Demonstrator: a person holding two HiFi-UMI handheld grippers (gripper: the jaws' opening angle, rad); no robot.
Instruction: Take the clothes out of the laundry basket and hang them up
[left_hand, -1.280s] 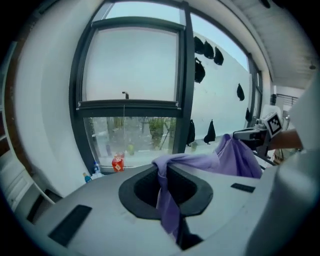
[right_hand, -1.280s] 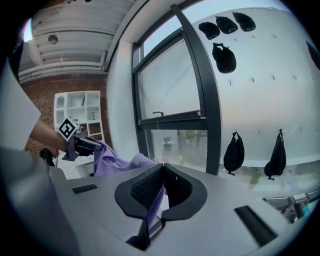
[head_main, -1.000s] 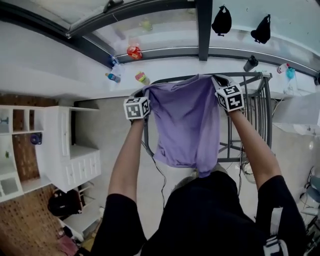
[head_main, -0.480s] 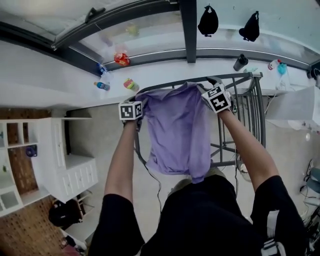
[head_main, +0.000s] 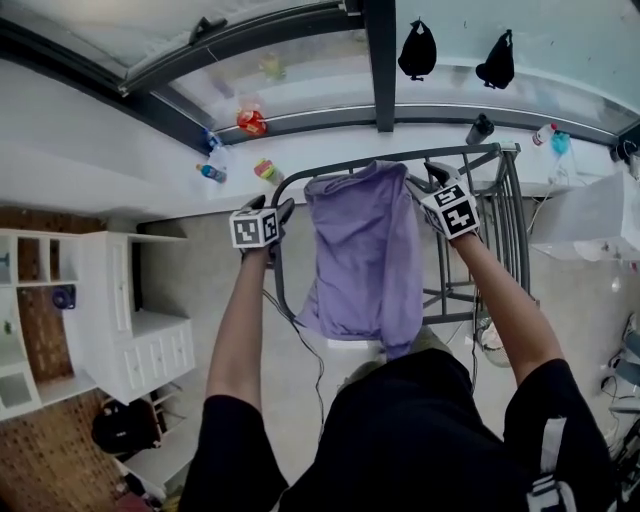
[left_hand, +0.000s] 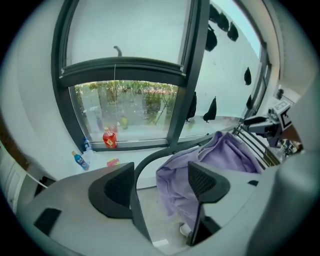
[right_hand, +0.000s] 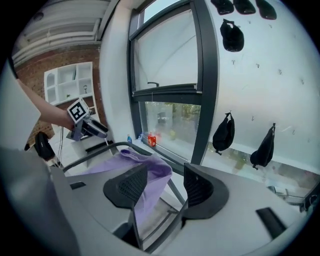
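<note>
As purple shirt (head_main: 362, 250) hung over rack rail (head_main: 300, 179) at upper centre, left gripper (head_main: 281, 209) and right gripper (head_main: 427, 177) flanked it, right nearer; both jaws just opened wide, empty.

Soft matt purple cloth shirt (head_main: 365, 250); smooth grey metal rack (head_main: 505, 215).

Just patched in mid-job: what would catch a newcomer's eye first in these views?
The purple fabric shirt stands out, draped over the top rail of the dark metal drying rack in the middle of the head view. The left gripper and right gripper flank it at rail height; their jaws have just been opening and now stand apart, off the cloth.
</note>
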